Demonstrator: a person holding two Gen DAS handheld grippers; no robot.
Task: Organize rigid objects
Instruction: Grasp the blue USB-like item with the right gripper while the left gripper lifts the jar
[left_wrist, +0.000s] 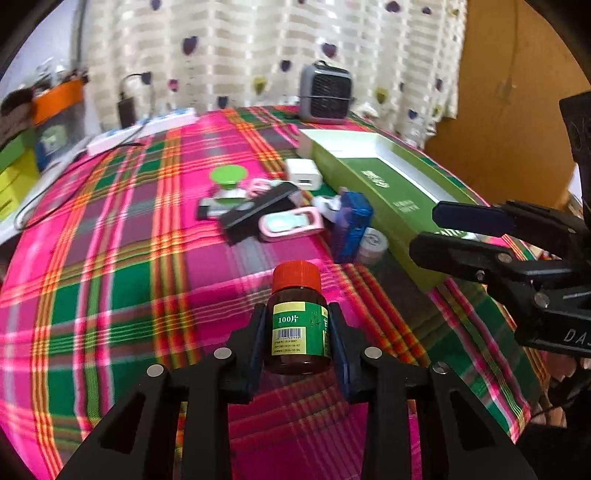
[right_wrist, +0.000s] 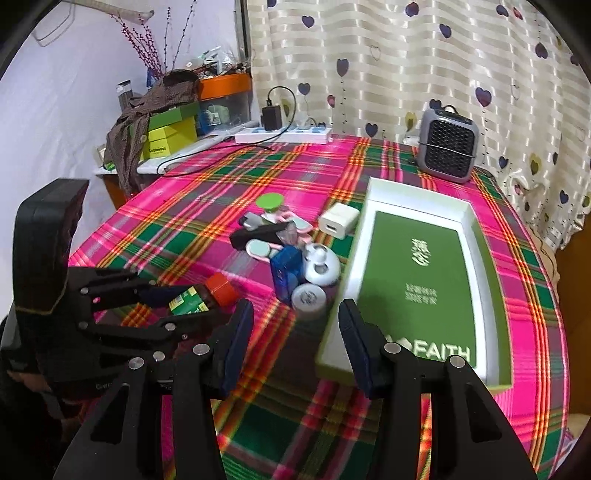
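Note:
My left gripper (left_wrist: 297, 332) is shut on a brown pill bottle (left_wrist: 298, 325) with a red cap and green label, held above the plaid tablecloth; the bottle shows in the right wrist view (right_wrist: 201, 297) too. My right gripper (right_wrist: 295, 339) is open and empty, above the near left corner of the green box tray (right_wrist: 417, 273). It also shows in the left wrist view (left_wrist: 424, 230) at the right. A pile of small objects lies mid-table: a blue box (right_wrist: 284, 273), a white round jar (right_wrist: 308, 297), a white charger (right_wrist: 338, 221), a black bar (right_wrist: 258, 234), a green-lidded item (right_wrist: 269, 202).
A grey fan heater (right_wrist: 447, 151) stands at the back right. A white power strip (right_wrist: 282, 134) with a plugged adapter lies at the table's back edge. Boxes and an orange bin (right_wrist: 221, 86) stand at the back left. A curtain hangs behind.

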